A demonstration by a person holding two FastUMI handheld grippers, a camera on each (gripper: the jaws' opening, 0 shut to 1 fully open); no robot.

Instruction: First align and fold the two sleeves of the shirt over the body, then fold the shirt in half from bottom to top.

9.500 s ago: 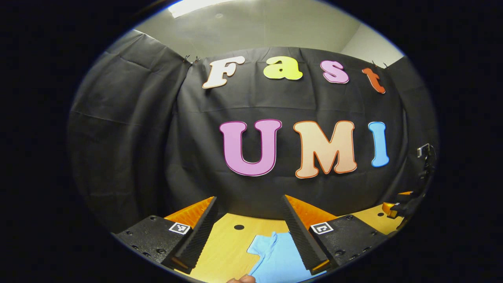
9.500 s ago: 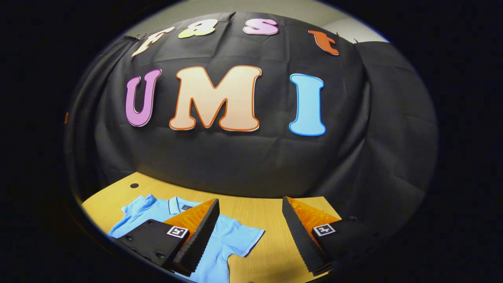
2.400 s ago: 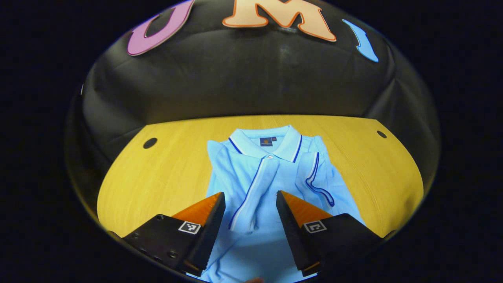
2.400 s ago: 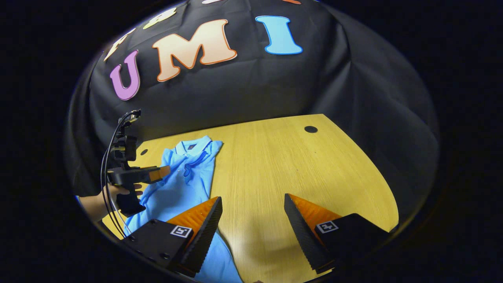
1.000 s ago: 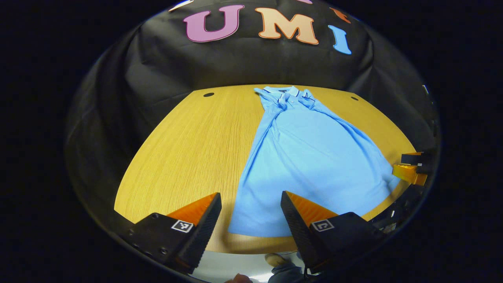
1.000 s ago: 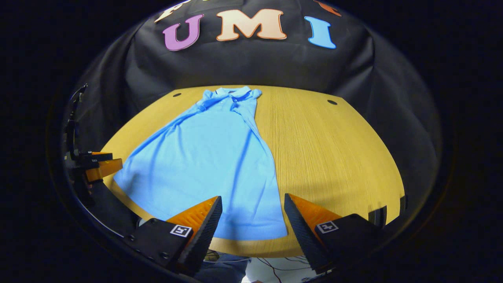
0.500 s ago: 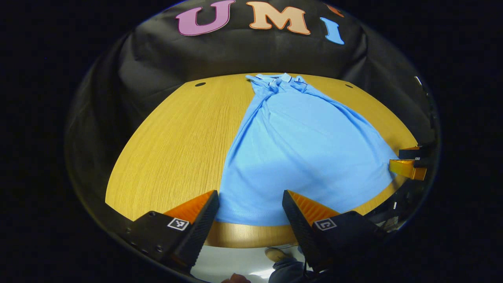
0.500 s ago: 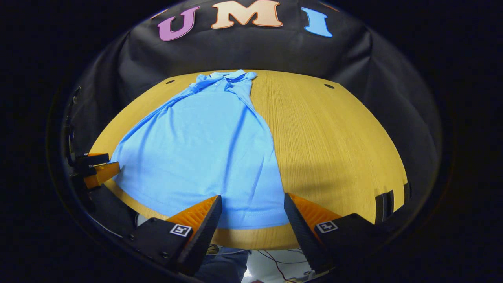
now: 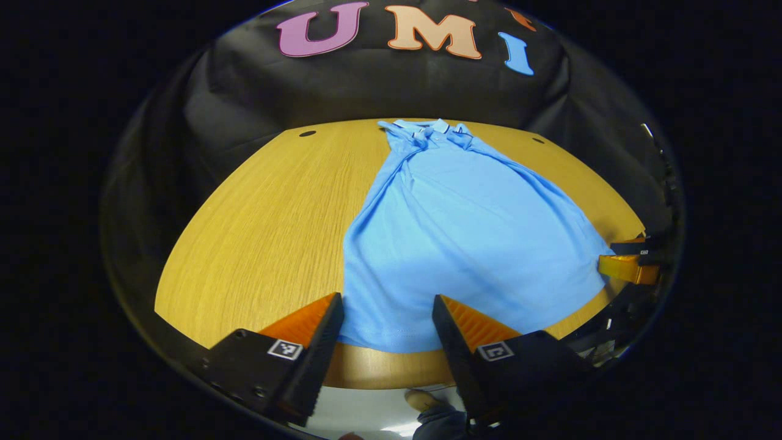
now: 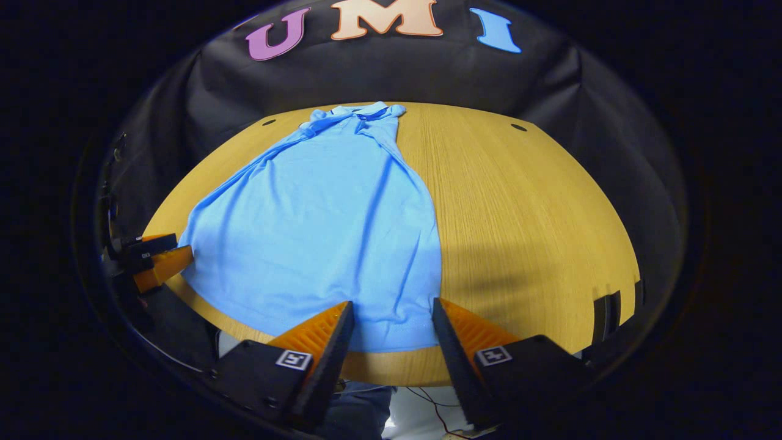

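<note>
A light blue polo shirt [image 9: 464, 226] [image 10: 317, 208] lies flat on the wooden table [image 9: 269, 214] [image 10: 525, 214]. Its collar [image 9: 427, 127] [image 10: 357, 111] points to the far side and both sleeves are folded in over the body. My left gripper [image 9: 386, 305] is open at the hem's left corner, with the hem edge between its fingers. At the hem's right corner my right gripper [image 10: 392, 308] is open in the same way. Each gripper also shows from the side in the other's view, the right gripper [image 9: 632, 263] and the left gripper [image 10: 156, 260], at the opposite hem corner.
The hem lies close to the table's near edge [image 9: 379, 370] [image 10: 391, 366]. Below that edge are pale floor, a shoe [image 9: 421, 400] and cables [image 10: 427, 400]. Small round holes [image 9: 307, 133] [image 10: 518, 127] sit near the far corners. Black cloth walls the back.
Both grippers have come in a little closer to the hem corners over the last second, and their jaws have narrowed slightly. The shirt lies as before.
</note>
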